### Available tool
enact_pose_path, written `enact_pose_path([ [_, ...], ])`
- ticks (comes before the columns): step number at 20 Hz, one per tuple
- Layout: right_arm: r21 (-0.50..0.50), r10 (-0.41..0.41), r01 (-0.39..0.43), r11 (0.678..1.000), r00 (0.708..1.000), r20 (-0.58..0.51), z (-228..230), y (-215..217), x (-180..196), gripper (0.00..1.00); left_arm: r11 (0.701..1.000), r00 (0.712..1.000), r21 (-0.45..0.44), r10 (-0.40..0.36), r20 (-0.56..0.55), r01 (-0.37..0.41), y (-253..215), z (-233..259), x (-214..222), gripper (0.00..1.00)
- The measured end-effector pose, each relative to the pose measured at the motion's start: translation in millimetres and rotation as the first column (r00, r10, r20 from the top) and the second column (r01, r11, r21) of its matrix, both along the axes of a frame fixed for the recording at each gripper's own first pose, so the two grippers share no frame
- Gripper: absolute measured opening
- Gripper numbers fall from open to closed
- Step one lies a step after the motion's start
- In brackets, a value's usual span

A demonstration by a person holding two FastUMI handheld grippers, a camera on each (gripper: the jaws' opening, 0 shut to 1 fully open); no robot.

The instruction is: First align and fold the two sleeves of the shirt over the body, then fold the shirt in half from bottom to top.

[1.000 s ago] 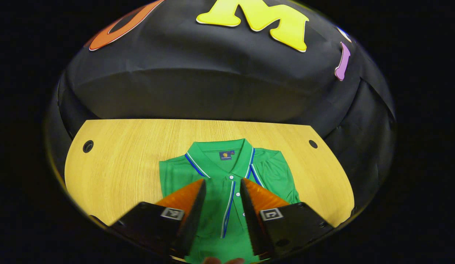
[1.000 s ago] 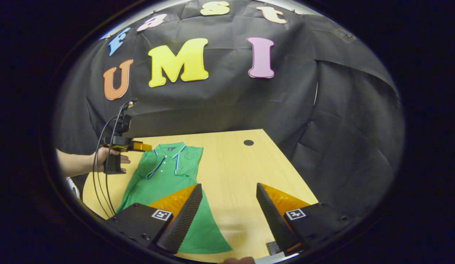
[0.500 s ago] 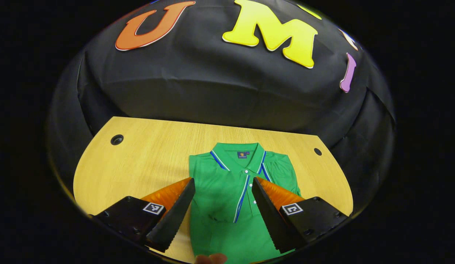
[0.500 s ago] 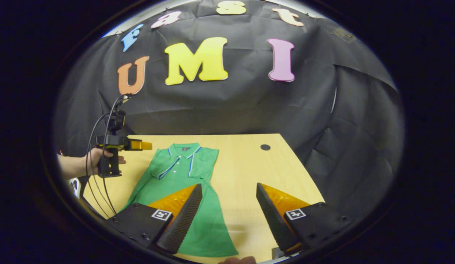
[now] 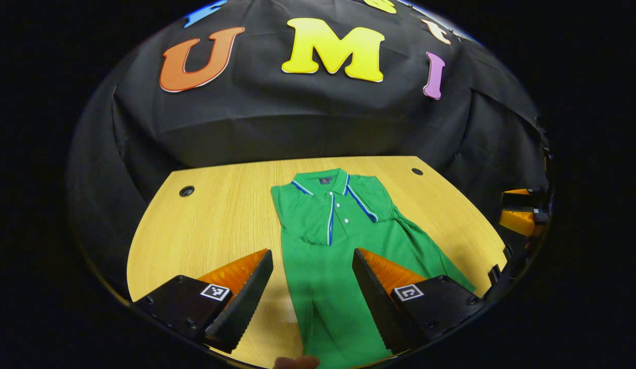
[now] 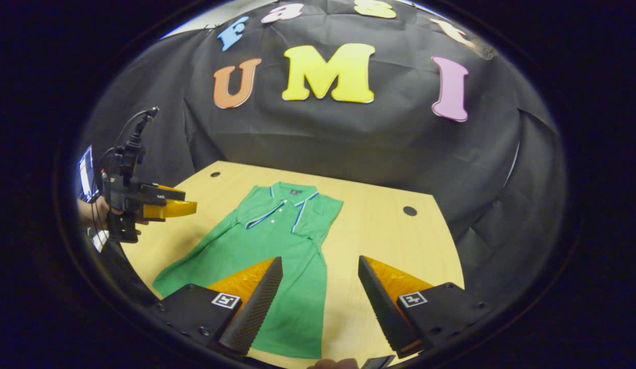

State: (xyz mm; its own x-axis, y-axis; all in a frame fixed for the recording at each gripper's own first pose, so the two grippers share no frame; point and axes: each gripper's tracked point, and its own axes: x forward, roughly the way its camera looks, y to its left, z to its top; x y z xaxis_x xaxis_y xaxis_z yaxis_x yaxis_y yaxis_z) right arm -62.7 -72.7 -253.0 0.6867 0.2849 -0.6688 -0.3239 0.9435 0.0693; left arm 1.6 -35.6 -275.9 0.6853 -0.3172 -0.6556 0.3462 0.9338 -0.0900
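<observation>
Ahead, shirt (image 5: 331,236) lies flat, seemingly below both wide-spread grippers (image 5: 312,266) (image 6: 320,274).

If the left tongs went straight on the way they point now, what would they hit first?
Probably the green polo shirt lying flat on the wooden table: the open left tongs frame its body below the placket. Their height above it is unclear.

Left gripper (image 5: 313,256) hovers open above the green shirt (image 5: 338,246) on the wooden table (image 5: 220,220); sleeves look tucked, perhaps.
</observation>
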Motion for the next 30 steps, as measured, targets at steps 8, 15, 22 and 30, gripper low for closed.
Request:
enact_pose_path([
  [8,-0.088,0.107,-0.138,0.987,0.952,-0.287,-91,-13,-91,0.94,0.997,0.959,0.074,0.034,-0.281,-0.014,50,-82,-154,1.0],
  [15,-0.106,0.133,-0.198,0.975,0.891,-0.435,-134,-15,-145,0.96,0.998,0.909,0.066,0.029,-0.415,-0.001,52,-110,-217,1.0],
  [22,-0.144,0.112,-0.202,0.969,0.874,-0.473,-158,-14,-151,0.96,0.994,0.906,0.106,0.048,-0.421,-0.003,52,-124,-220,1.0],
  [30,-0.137,0.229,-0.334,0.933,0.842,-0.489,-164,4,-158,0.37,0.988,0.917,0.152,0.056,-0.394,0.005,43,-128,-219,0.52],
])
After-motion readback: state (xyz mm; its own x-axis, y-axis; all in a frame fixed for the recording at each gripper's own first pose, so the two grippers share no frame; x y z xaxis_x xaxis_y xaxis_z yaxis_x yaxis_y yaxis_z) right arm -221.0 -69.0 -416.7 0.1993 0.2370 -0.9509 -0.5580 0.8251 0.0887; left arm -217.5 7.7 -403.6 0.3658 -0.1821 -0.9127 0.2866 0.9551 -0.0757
